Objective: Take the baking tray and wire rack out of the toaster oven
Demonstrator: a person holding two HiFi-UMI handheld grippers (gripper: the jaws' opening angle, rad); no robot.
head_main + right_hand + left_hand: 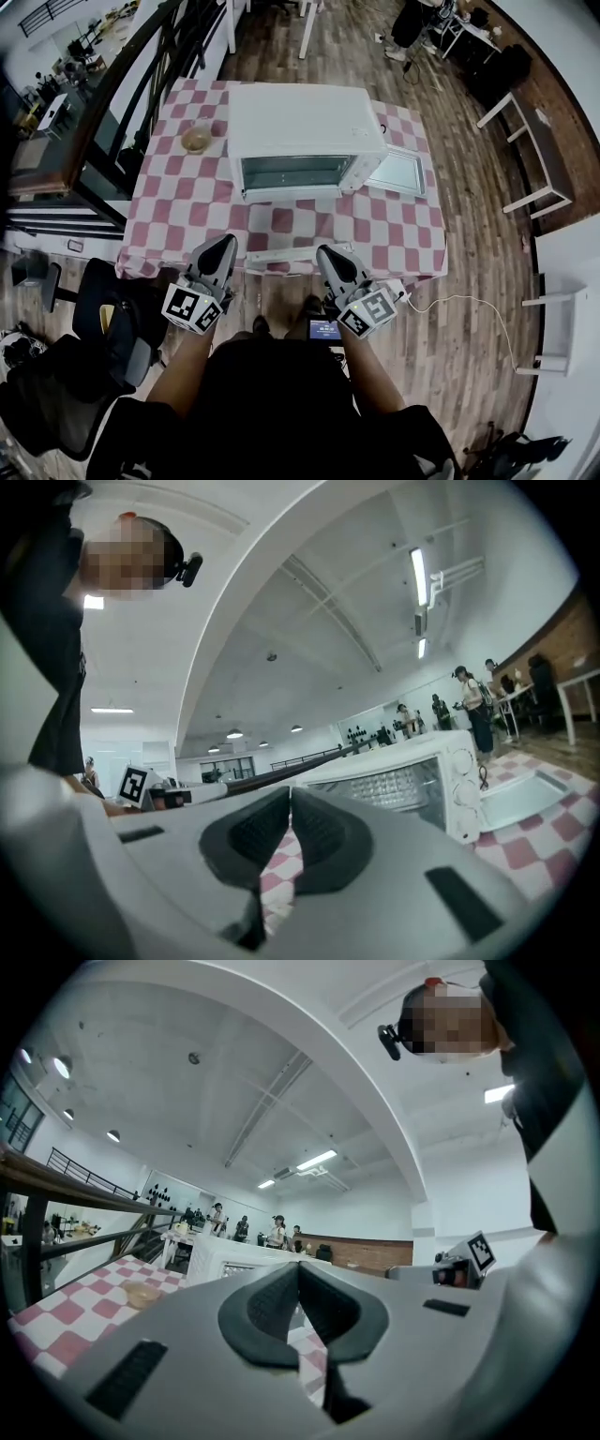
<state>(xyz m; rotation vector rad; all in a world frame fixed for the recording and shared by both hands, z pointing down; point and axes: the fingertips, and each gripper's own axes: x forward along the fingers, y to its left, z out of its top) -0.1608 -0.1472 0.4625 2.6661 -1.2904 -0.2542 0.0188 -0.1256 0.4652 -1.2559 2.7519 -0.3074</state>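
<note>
Alignment is being held at the near edge of the surface (pixel 169 197): the left hand-held gripper (pixel 223 246) and the right hand-held gripper (pixel 328 255) are being pointed level toward the toaster oven (pixel 305 117), which is standing farther in, straight ahead and between them. Both pairs of jaws are being held closed together, with nothing gripped. The oven's opening (pixel 295 172) is being presented toward the grippers, its long axis running left to right; the wire rack cannot be made out inside it. A shallow pan, judged to be the baking tray (pixel 397 174), is lying on the surface just right of the oven, nearer the right hand-held gripper. Opening of the jaws is being judged necessary before any reach.
</note>
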